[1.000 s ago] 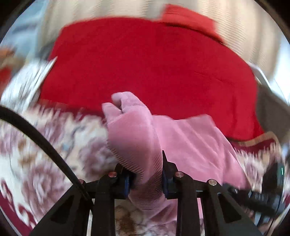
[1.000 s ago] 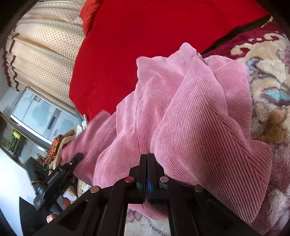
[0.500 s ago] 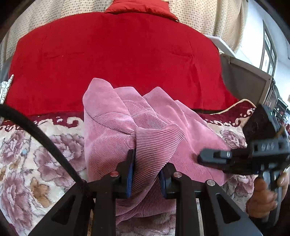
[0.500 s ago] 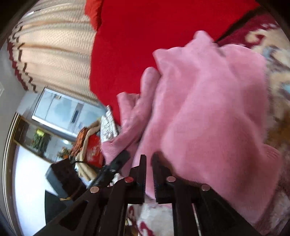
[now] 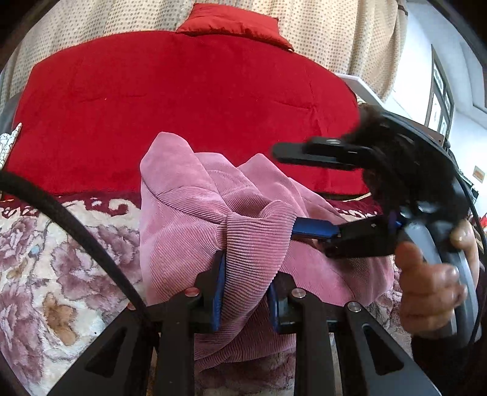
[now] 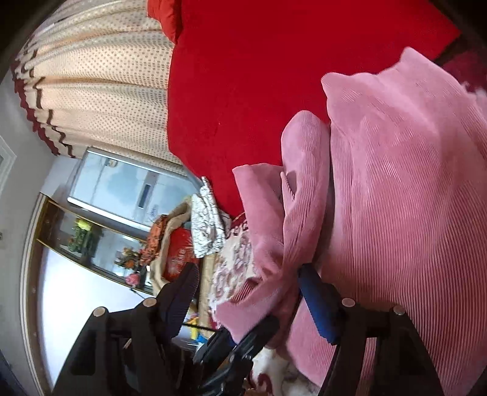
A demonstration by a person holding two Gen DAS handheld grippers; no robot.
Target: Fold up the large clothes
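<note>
A pink corduroy garment [image 5: 213,219] lies bunched on a floral bedspread [image 5: 45,274]; it also fills the right of the right wrist view [image 6: 411,198]. My left gripper [image 5: 246,292] is shut on a thick fold of it. My right gripper [image 6: 246,292] is open wide, with one blue pad against the garment's edge and the other finger off to the left. In the left wrist view the right gripper [image 5: 298,192] shows from the side, jaws spread, lower blue pad touching the fold.
A red quilt [image 5: 182,106] covers the bed behind the garment, with a red pillow [image 5: 231,24] and dotted curtains [image 6: 100,91] beyond. A patterned cloth [image 6: 210,225], clutter and a white appliance [image 6: 127,189] stand at the bedside. A black cable [image 5: 70,225] crosses the left.
My right gripper has opened, let go of the garment and risen. The left gripper keeps its hold on the fold, and the garment has settled lower on the bedspread.
</note>
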